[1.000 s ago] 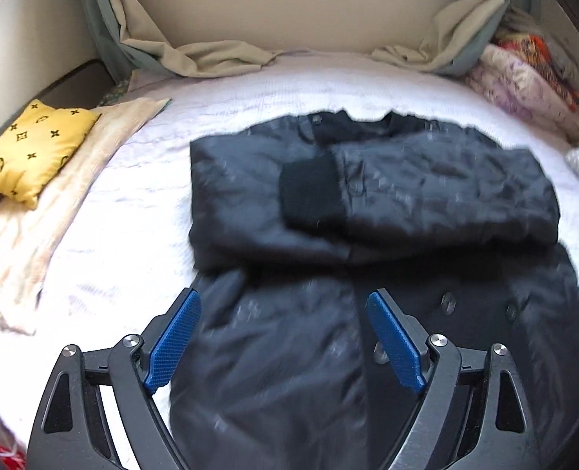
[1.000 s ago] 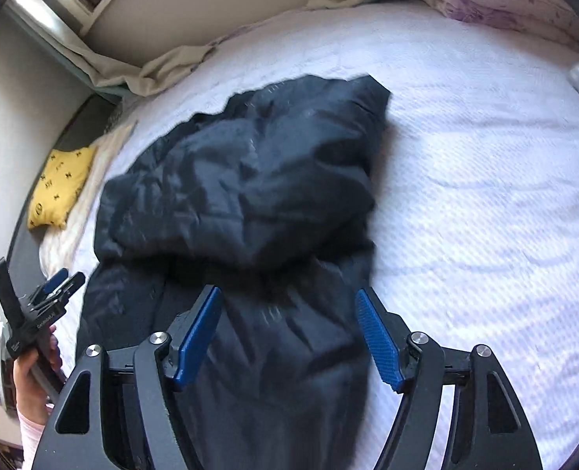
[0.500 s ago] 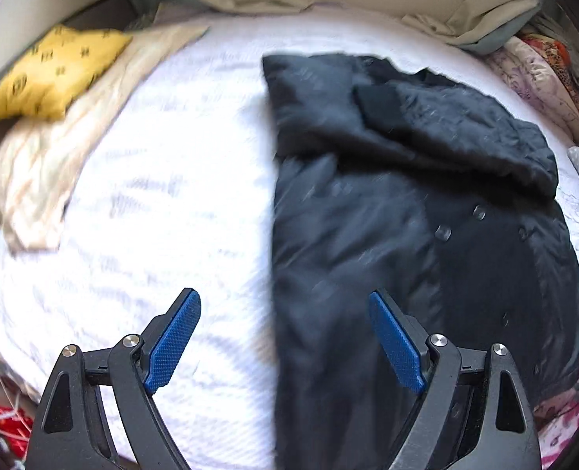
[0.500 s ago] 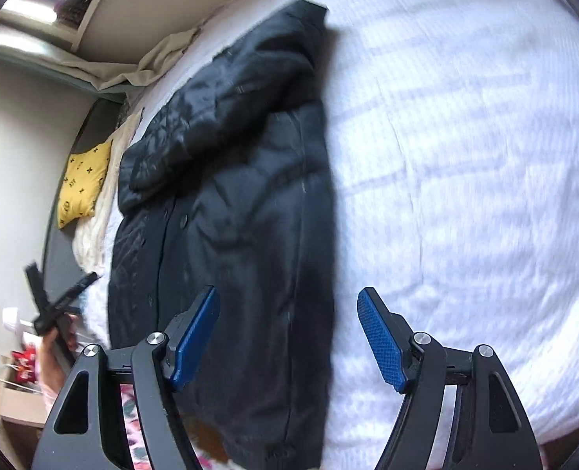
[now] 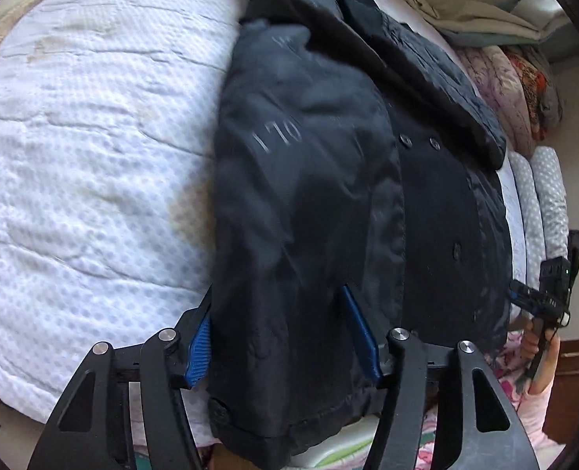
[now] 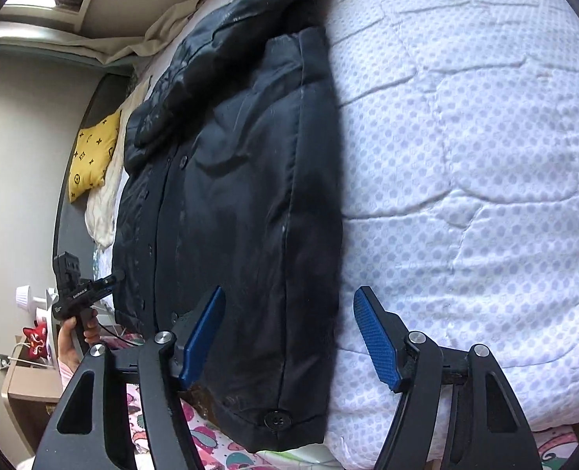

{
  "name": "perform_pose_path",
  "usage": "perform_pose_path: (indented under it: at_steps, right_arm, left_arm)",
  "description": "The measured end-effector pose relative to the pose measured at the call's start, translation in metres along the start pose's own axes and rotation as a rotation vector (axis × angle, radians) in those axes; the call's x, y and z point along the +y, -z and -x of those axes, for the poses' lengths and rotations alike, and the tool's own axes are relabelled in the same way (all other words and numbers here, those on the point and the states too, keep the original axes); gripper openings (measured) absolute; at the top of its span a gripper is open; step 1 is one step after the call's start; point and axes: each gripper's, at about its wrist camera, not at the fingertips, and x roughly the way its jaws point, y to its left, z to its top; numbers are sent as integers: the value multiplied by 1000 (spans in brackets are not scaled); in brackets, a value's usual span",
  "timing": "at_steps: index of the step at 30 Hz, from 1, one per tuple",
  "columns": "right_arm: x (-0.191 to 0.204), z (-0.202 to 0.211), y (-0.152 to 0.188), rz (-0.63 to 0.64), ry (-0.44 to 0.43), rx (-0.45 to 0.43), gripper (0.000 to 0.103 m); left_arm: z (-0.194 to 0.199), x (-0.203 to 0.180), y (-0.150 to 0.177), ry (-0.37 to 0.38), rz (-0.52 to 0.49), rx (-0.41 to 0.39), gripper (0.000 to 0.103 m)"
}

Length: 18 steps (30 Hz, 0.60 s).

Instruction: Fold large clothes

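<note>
A black padded jacket (image 5: 328, 164) lies buttoned on the white quilted bed (image 5: 74, 156), its sleeves folded across the chest and its hem at the near bed edge. My left gripper (image 5: 281, 342) points steeply down over the hem's left corner. Its jaws are closing with the jacket fabric bulging between the blue pads (image 5: 362, 337); no firm pinch shows. My right gripper (image 6: 289, 338) straddles the jacket (image 6: 242, 196) at the hem's right corner, one pad over the fabric, the other over bare bedding (image 6: 465, 156). Its jaws are closing slightly and still stand wide.
A yellow patterned pillow (image 6: 91, 156) and a cream cloth (image 6: 105, 203) lie at the bed's far left. Folded quilts (image 5: 516, 90) and dotted bolsters (image 5: 544, 196) line the right side. A floral sheet (image 6: 211, 446) hangs below the bed edge. A nightstand (image 6: 23, 384) stands at left.
Both grippers have moved back and down from over the jacket's body to its hem corners at the bed edge. The left jaws have narrowed around the fabric.
</note>
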Motion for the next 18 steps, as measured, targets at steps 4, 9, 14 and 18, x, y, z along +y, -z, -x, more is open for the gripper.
perform_pose_path:
  at_steps: [4, 9, 14, 18]
  right_arm:
    - [-5, -6, 3, -24, -52, 36, 66]
    - [-3, -16, 14, -13, -105, 91, 65]
    - [7, -30, 26, 9, -159, 172, 65]
    - [17, -38, 29, 21, -163, 182, 65]
  left_arm:
    - [-9, -3, 3, 6, -6, 45, 64]
    - [-12, 3, 3, 74, 33, 84, 66]
    - [-14, 4, 11, 109, 10, 123, 64]
    - [-11, 7, 17, 110, 8, 120, 48]
